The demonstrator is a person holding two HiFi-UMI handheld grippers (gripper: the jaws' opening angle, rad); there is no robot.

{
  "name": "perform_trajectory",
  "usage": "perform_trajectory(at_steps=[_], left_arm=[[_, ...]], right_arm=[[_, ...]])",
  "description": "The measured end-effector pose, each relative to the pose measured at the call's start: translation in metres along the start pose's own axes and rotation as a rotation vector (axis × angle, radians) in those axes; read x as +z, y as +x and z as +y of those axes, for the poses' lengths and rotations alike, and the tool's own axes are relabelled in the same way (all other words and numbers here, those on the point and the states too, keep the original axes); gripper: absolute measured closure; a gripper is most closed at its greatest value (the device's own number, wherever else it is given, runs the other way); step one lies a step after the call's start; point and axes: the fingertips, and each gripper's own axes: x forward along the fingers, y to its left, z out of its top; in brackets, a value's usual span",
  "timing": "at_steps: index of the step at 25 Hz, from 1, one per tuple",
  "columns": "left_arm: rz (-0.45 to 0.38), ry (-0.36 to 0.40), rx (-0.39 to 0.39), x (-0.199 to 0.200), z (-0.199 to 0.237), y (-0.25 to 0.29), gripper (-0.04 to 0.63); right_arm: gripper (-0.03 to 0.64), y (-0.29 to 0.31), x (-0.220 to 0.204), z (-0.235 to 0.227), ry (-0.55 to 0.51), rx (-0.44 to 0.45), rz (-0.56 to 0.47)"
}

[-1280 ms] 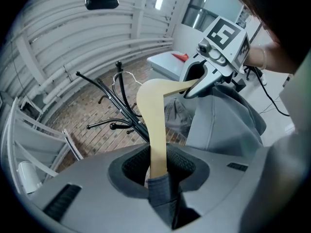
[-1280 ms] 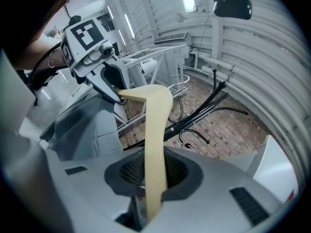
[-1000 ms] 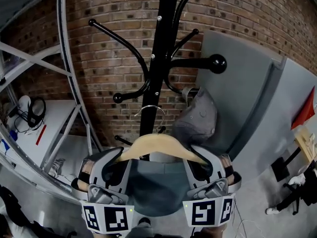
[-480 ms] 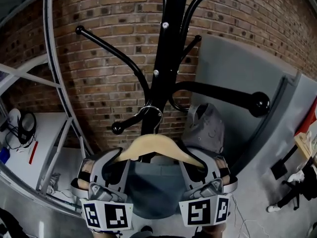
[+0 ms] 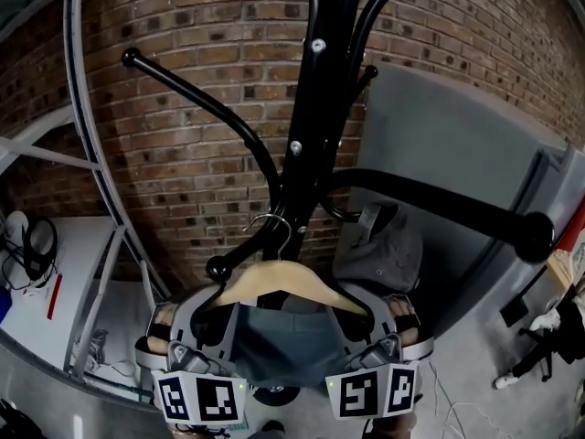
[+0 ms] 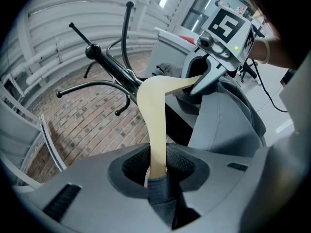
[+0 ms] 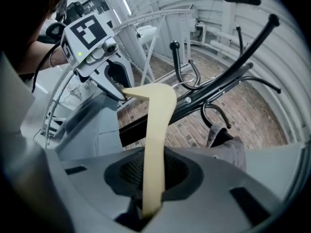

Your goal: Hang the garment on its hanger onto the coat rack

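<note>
A pale wooden hanger (image 5: pixel 283 278) carries a blue-grey garment (image 5: pixel 288 346), and I hold it in front of the black coat rack (image 5: pixel 315 108). My left gripper (image 5: pixel 218 298) is shut on the hanger's left end, my right gripper (image 5: pixel 359 302) on its right end. The hanger's metal hook (image 5: pixel 272 230) stands against the pole, just above the rack's low left arm with its ball tip (image 5: pixel 218 268); whether they touch I cannot tell. In the left gripper view the wood (image 6: pixel 155 125) runs out from between the pads of my left gripper (image 6: pixel 156 171). The right gripper view shows the same wood (image 7: pixel 155 130).
A grey cap (image 5: pixel 379 250) hangs on a low right hook of the rack. A long rack arm (image 5: pixel 439 204) reaches out to the right above it. Behind are a brick wall (image 5: pixel 201 26), a grey panel (image 5: pixel 457 144) on the right and a metal shelf frame (image 5: pixel 87 154) on the left.
The hanger and both grippers have come up closer to the rack. The hook, which was below the low left arm's ball tip, now stands above it.
</note>
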Motion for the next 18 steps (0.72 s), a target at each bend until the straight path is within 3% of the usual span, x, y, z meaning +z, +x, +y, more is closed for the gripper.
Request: perform_trajectory(at_steps=[13, 18], left_arm=[[0.028, -0.024, -0.036, -0.020, -0.013, 0.003, 0.497], [-0.008, -0.033, 0.005, -0.020, -0.011, 0.003, 0.497]], right_arm=[[0.538, 0.012, -0.007, 0.020, 0.021, 0.046, 0.029], [0.538, 0.013, -0.003, 0.021, 0.064, 0.048, -0.007]])
